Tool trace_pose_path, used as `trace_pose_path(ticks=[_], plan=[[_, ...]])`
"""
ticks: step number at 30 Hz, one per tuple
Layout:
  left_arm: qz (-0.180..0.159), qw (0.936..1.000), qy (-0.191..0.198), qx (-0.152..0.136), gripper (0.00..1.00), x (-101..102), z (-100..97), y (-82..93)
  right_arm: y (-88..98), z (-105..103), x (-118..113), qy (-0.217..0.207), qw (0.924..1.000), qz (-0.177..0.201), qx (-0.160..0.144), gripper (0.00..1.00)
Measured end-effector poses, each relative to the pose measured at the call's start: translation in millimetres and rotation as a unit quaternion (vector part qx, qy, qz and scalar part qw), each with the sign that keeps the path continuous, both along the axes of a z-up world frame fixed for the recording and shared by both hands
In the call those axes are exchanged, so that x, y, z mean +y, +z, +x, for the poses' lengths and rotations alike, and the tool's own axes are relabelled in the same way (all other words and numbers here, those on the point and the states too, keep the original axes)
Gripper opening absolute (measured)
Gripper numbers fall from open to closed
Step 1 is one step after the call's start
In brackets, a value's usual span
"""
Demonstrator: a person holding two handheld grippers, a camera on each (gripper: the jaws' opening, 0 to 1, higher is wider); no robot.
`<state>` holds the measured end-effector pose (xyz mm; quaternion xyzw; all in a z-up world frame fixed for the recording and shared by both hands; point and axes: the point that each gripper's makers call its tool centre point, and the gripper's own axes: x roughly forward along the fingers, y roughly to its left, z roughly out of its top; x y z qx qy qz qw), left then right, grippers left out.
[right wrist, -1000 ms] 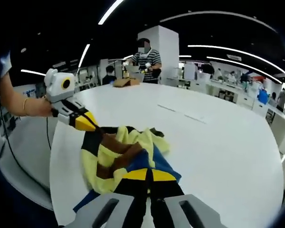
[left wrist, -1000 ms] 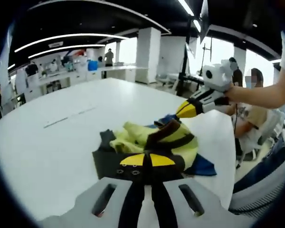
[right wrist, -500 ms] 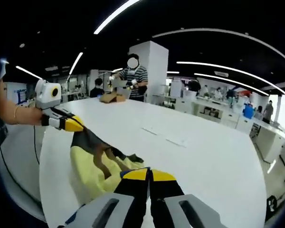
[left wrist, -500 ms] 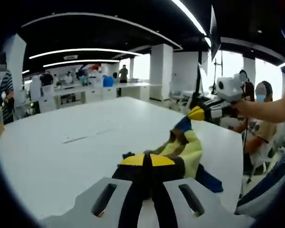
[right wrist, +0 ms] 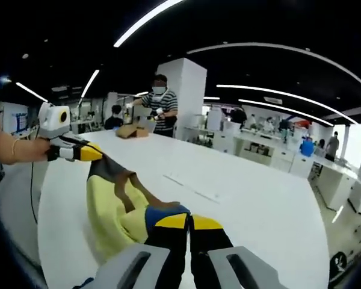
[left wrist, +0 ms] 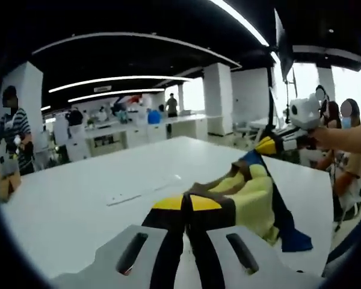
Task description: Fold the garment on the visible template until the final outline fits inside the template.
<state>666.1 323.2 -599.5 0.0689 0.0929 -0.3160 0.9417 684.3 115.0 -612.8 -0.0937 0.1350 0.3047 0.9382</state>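
Left gripper view: left gripper [left wrist: 187,203] clamped on the garment [left wrist: 253,195], stretched in air toward the right gripper [left wrist: 266,145] above the white table [left wrist: 96,205]. Right gripper view: right gripper [right wrist: 188,221] also pinching the fabric, garment [right wrist: 111,208] hanging between both. No fold made, template not visible, so early stage.

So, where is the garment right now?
The garment hangs stretched above the white table, between the left gripper and the right gripper.
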Motion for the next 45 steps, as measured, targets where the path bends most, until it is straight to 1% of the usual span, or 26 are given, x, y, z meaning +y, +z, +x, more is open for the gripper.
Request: trace_pose_path(ticks=[2,3,5,9,10,13,14,17,19,21,22,23,25,27,30,32,35,37,38,39,43,44,45], plan=[[-0.004,1.0000,0.007,-0.002,0.00,1,8.0,0.6,-0.6,8,-2,-0.015,0.9999,-0.003,-0.008,0.00],[-0.006,0.9999,0.011,-0.002,0.00,2,12.3,0.7,-2.9,12,-3,-0.023,0.9997,-0.004,-0.007,0.00],[-0.003,0.9997,0.025,-0.002,0.00,5,26.2,-1.0,-5.0,22,-5,-0.042,0.9991,0.010,-0.005,0.00],[-0.007,0.9994,0.033,-0.005,0.00,3,44.8,-3.7,-5.7,38,-6,-0.065,0.9977,0.015,-0.010,0.00],[-0.015,0.9993,0.035,-0.002,0.00,2,50.3,-5.0,-6.8,44,-6,-0.073,0.9972,0.016,-0.009,0.00],[-0.011,0.9991,0.042,-0.004,0.00,0,64.3,-10.8,-9.4,57,-6,-0.082,0.9964,0.021,-0.009,0.00],[-0.010,0.9990,0.043,-0.004,0.00,0,65.8,-11.4,-9.9,59,-6,-0.083,0.9963,0.020,-0.009,0.00],[-0.015,0.9984,0.054,0.000,0.00,1,81.7,-19.1,-17.5,75,-5,-0.096,0.9952,0.019,0.000,0.00],[-0.009,0.9980,0.063,-0.001,0.00,2,92.0,-26.0,-20.9,84,-6,-0.101,0.9948,0.017,0.002,0.00],[-0.005,0.9976,0.070,0.004,0.00,3,100.9,-33.9,-25.6,92,-7,-0.105,0.9944,0.015,0.006,0.00],[-0.011,0.9970,0.075,0.014,0.00,4,104.6,-38.3,-28.6,96,-7,-0.108,0.9940,0.015,0.008,0.00],[-0.011,0.9971,0.074,0.014,0.00,4,107.2,-39.9,-31.0,99,-7,-0.111,0.9936,0.016,0.011,0.00],[-0.001,0.9966,0.081,0.013,0.00,5,113.7,-46.5,-38.2,106,-7,-0.113,0.9934,0.010,0.018,0.00],[0.002,0.9961,0.087,0.017,0.00,5,120.9,-53.7,-46.6,113,-8,-0.117,0.9927,0.008,0.026,0.00],[-0.001,0.9950,0.096,0.027,0.00,7,130.6,-65.4,-59.7,123,-9,-0.124,0.9913,0.010,0.043,0.00],[-0.001,0.9946,0.099,0.032,0.00,8,135.5,-71.9,-67.3,129,-9,-0.125,0.9910,0.006,0.047,0.00],[0.010,0.9934,0.107,0.042,0.00,10,143.4,-85.4,-81.1,136,-10,-0.129,0.9898,0.000,0.060,0.00],[-0.003,0.9920,0.115,0.053,0.00,11,146.4,-90.2,-92.7,140,-11,-0.138,0.9877,-0.003,0.073,0.00],[-0.006,0.9915,0.118,0.054,0.00,12,147.3,-91.1,-95.4,141,-11,-0.140,0.9872,-0.004,0.076,0.00],[-0.005,0.9910,0.122,0.055,0.00,12,149.7,-94.6,-103.4,144,-11,-0.142,0.9866,-0.009,0.079,0.00],[0.011,0.9899,0.127,0.063,0.00,13,158.4,-110.7,-117.6,149,-8,-0.141,0.9857,-0.010,0.091,0.00],[0.025,0.9897,0.126,0.063,0.00,14,159.4,-115.7,-122.3,151,-8,-0.144,0.9849,-0.011,0.096,0.00],[0.030,0.9893,0.127,0.065,0.00,15,160.6,-119.4,-126.0,152,-8,-0.147,0.9839,-0.010,0.101,0.00]])
